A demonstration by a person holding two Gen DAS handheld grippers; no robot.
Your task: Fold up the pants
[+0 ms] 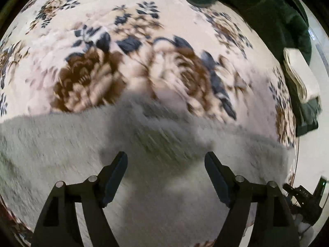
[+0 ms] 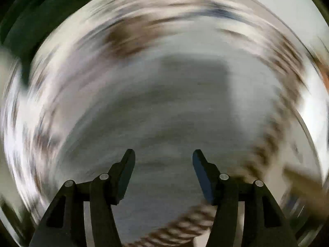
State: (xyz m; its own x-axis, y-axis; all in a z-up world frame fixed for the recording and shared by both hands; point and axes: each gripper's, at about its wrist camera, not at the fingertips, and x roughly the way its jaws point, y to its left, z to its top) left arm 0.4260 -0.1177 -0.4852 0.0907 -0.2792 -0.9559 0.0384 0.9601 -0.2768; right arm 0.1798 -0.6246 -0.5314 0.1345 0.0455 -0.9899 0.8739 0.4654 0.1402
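Grey pants [image 1: 61, 140] lie flat across a flowered bedspread [image 1: 92, 41] in the left wrist view, filling its lower half. My left gripper [image 1: 166, 154] hangs above the grey cloth, pointing down, open, with nothing between its fingers. The right wrist view is heavily smeared by motion. In it the same grey pants [image 2: 164, 113] show as a blurred grey patch below my right gripper [image 2: 163, 152], which is open with nothing between its fingers.
Dark green bedding [image 1: 267, 10] lies at the top right past the bedspread's edge, with a folded cream cloth [image 1: 300, 78] on it. A black device [image 1: 306, 199] sits at the lower right. The bedspread's brown flower pattern [image 2: 127, 37] surrounds the pants.
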